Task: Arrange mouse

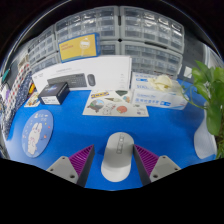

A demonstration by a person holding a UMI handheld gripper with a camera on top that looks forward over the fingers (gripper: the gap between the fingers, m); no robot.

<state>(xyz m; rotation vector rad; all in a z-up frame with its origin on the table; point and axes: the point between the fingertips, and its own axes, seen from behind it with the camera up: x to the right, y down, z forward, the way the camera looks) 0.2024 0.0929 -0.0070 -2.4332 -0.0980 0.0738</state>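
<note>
Here the mouse (117,156) sits between the open gripper (116,163) fingers.

This is looking like a workshop or lab storeroom. Stacks of clear plastic drawer bins (110,25) are lining the far wall, a blue table (110,128) is carrying a white keyboard box (85,75), a smaller box (160,92) at right, and a green plant (212,95) is leaning in at the right.

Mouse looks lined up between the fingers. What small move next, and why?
Probably close the gripper on the white computer mouse. It rests on the blue table between the open fingers, with a gap at each purple pad, so nothing grips it.
</note>
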